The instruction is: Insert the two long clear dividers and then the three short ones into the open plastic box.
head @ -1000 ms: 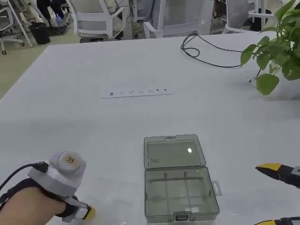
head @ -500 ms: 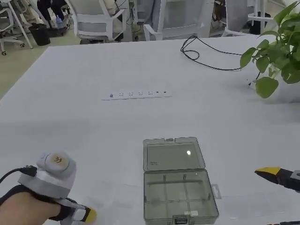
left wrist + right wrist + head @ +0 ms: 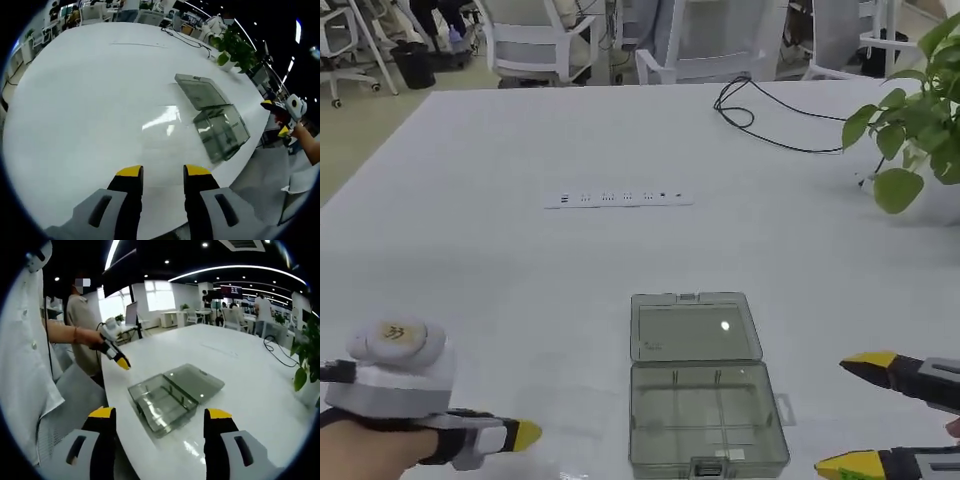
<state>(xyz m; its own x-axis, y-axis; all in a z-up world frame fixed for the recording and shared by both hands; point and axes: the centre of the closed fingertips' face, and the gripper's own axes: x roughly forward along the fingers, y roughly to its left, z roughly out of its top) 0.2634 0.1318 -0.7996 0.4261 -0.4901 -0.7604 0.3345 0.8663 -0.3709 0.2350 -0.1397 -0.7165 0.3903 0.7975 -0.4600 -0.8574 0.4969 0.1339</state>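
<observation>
The open clear plastic box (image 3: 708, 412) lies on the white table near its front edge, its lid (image 3: 695, 331) folded back flat behind it. Faint partition lines show inside the box (image 3: 159, 402). My left gripper (image 3: 164, 171) hovers over bare table to the left of the box (image 3: 221, 131), jaws a little apart with nothing between them; its yellow fingertip (image 3: 526, 435) points towards the box. To the right of the box, my right gripper (image 3: 857, 413) is open wide and holds nothing. Faint clear outlines lie on the table between the left gripper and the box, too dim to make out.
A white power strip (image 3: 618, 198) lies mid-table, and a black cable (image 3: 772, 112) curls at the back right. A leafy plant (image 3: 918, 110) stands at the right edge. Office chairs (image 3: 530, 40) line the far side. The table's near edge runs just below the box.
My left gripper has drawn back to the left and turned its tip towards the box. The right gripper has come a little further in, and its lower fingertip now shows.
</observation>
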